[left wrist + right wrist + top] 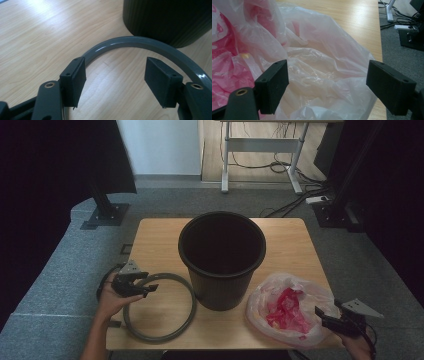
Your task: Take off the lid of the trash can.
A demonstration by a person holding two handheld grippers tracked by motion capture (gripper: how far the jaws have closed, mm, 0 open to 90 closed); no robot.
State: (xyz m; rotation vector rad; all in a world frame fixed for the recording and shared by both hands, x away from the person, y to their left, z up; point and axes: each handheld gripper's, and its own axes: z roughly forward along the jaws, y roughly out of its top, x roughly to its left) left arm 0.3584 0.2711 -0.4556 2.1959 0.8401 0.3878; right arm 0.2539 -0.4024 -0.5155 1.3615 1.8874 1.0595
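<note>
Both hands come up from the bottom edge of the high view, closest to the lens. Left hand [111,301] holds the left gripper [150,289] low over the table [155,237], pointing right, tips right above the near-left arc of the grey ring [160,307]. Jaws are apart with nothing in them. Right hand sits at the bottom right corner with the right gripper [320,316] aimed left at the plastic bag [290,307], tips at the bag's right edge. That bag is clear with red stuff bunched inside, lying on the table's near right part. Black bin [222,257] stands upright mid-table, between ring and bag, so it's what sits between the two grippers. Ring lies flat, its right side just beside the bin's base. Behind the table: grey carpet, a desk frame with cables, black stands.

Left gripper view: left gripper [115,80] has its jaws spread fairly wide, bare wood between the pads. Ring [130,42] curves across just past the tips, from behind one pad to behind the other, not pinched. Bin's ribbed wall [170,22] fills the top right.

Right gripper view: right gripper [327,82] has jaws wide open, crumpled bag [319,65] lying between and past them; pads aren't pressing it. Red lump is off to the left, table edge and carpet on the right.
</note>
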